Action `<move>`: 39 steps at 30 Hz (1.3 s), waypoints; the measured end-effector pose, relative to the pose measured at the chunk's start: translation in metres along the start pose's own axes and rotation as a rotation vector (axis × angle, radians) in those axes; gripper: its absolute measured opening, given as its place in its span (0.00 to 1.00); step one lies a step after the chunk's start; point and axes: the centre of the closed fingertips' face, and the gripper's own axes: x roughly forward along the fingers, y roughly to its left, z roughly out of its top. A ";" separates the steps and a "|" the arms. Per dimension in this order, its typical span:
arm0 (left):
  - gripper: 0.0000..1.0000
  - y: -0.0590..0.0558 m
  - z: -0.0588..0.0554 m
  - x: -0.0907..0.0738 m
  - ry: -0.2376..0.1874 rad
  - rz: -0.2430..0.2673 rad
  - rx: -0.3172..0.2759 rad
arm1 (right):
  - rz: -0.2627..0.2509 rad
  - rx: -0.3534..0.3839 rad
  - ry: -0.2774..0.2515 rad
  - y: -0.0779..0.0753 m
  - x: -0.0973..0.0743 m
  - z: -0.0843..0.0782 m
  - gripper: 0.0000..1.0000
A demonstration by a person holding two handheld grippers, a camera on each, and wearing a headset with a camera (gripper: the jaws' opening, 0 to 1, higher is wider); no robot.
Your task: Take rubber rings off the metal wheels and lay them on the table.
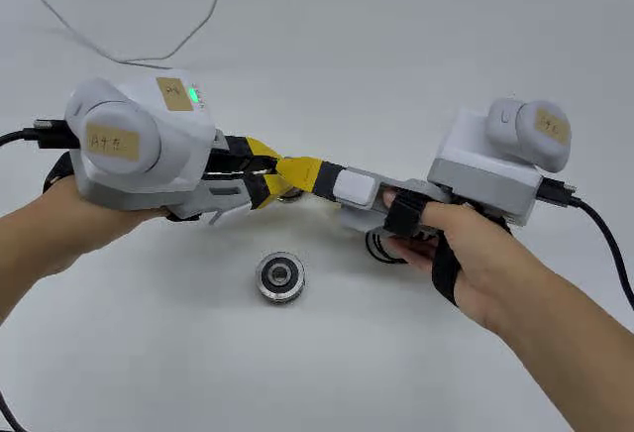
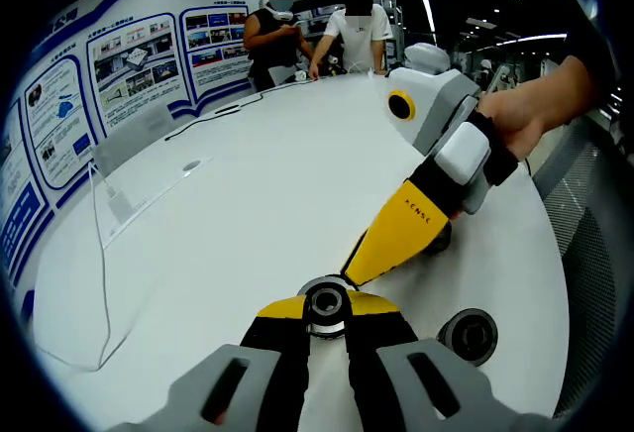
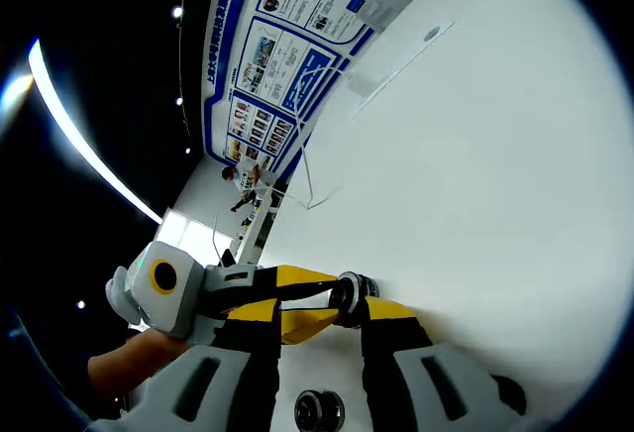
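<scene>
Yellow-tipped jaws of the left gripper (image 2: 326,315) are clamped on a small round metal wheel with a dark rubber ring around it (image 3: 349,293), holding it just above the white table (image 1: 396,55). The right gripper (image 1: 289,172) comes in from the opposite side, and its yellow tips touch the rim of that same wheel. The left gripper view shows them as one narrow wedge, and I cannot tell whether they are pinched on the ring or only resting against it.

A second metal wheel, also rimmed in black (image 1: 280,276), lies flat on the table near the person, apart from both grippers. A few loose black rubber rings (image 1: 381,249) lie on the table just under the right hand.

The step in hand looks like stripping the ring from the held wheel: one claw steadies the metal while the other works at the rubber. With rings already on the table and one wheel waiting, the task seems partly done.

The next move probably calls for a firm grip from the left claw so the wheel does not twist. The right tips need to catch the rubber edge alone, peel it over the rim away from the wheel, then lay it beside the other rings. The wheel is small, so a slip off the rim is likely.
</scene>
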 end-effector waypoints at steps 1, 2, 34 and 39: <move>0.13 0.000 0.000 0.000 0.000 0.000 0.000 | -0.008 0.003 0.001 -0.002 0.000 0.000 0.31; 0.13 0.000 0.000 0.000 0.000 0.000 0.002 | -0.023 0.007 0.001 -0.006 0.001 0.000 0.29; 0.13 0.000 0.000 0.000 0.006 0.003 0.004 | -0.137 0.108 0.002 -0.020 0.000 -0.001 0.00; 0.13 0.000 0.000 0.000 0.006 0.002 0.000 | -0.130 0.106 -0.010 -0.018 0.000 0.000 0.00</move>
